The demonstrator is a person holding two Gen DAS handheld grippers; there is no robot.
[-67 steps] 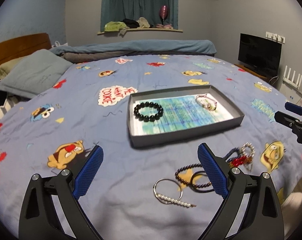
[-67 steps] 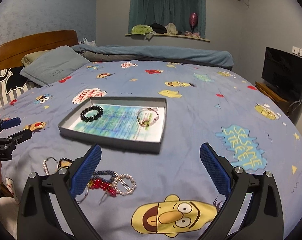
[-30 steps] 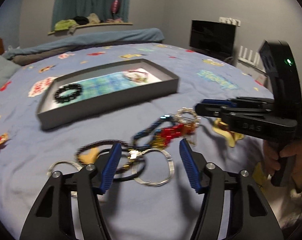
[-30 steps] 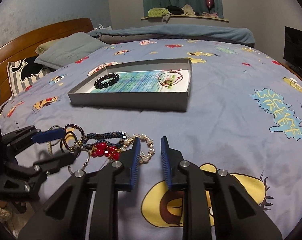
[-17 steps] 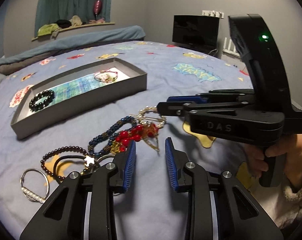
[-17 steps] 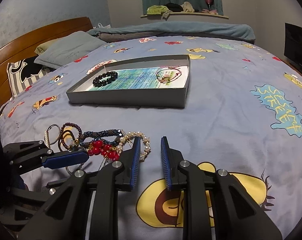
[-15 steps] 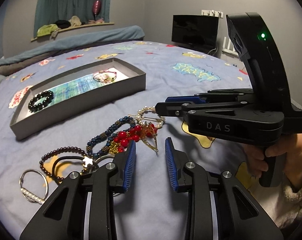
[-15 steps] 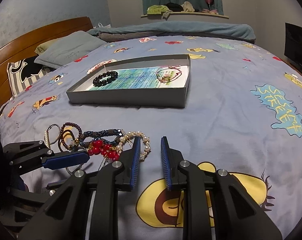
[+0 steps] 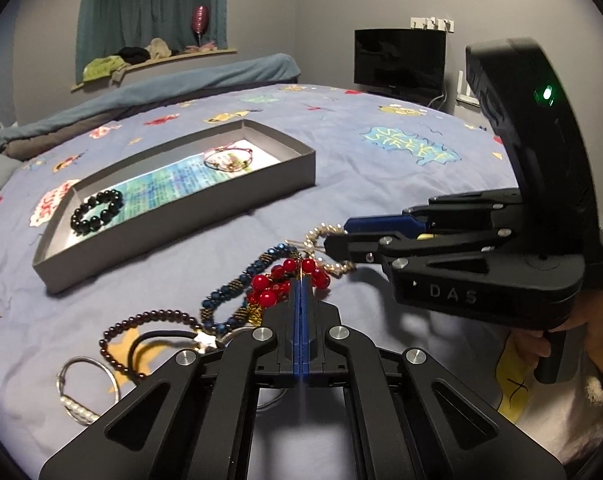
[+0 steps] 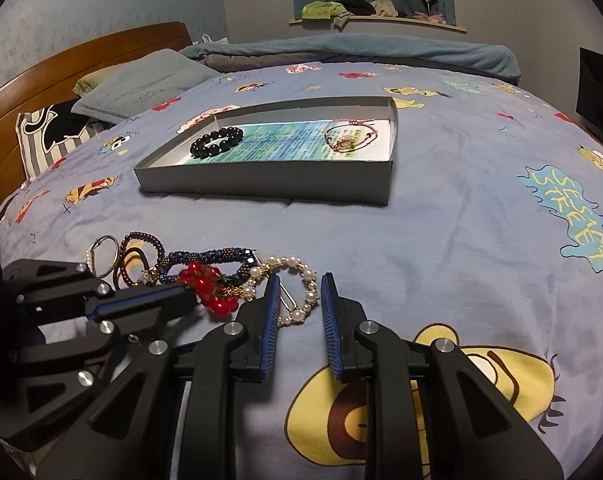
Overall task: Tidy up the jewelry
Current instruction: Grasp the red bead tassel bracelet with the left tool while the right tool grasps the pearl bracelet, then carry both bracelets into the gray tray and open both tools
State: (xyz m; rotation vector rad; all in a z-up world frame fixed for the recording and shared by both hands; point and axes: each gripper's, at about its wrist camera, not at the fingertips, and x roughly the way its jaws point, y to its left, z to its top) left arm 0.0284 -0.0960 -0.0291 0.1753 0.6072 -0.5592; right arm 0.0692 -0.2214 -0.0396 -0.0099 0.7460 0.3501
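Jewelry lies in a tangled heap on the blue cartoon-print bedspread [image 10: 441, 240], near both grippers and well short of the grey tray [image 10: 261, 180] farther out on the bed.

In the heap, from left to right in the right wrist view: a silver hoop with pearls [image 10: 103, 254], a dark bead bracelet [image 10: 143, 240], a blue bead bracelet [image 10: 209, 258], a red bead cluster [image 10: 207, 288] and a pearl hair clip [image 10: 297, 292].

Left gripper [image 9: 301, 284] has just been closing, and its blue pads now meet with no gap showing. Their tips sit right at the red bead cluster [image 9: 277, 284]; whether a strand or thread is pinched between them cannot be told from either view.

Right gripper [image 10: 299, 300] stands part open, a narrow gap between its pads. The pearl clip lies on the bedspread in that gap, near the left pad; the pads do not press on it. A hand [image 9: 557, 336] holds this gripper's handle at the right edge of the left wrist view, where a green light [image 9: 547, 93] glows on its body.

Inside the tray, on a blue-green printed sheet [image 10: 285, 140], a black bead bracelet [image 10: 217, 142] rests toward the left end and a thin pink cord bracelet [image 10: 349, 134] toward the right end, well apart.
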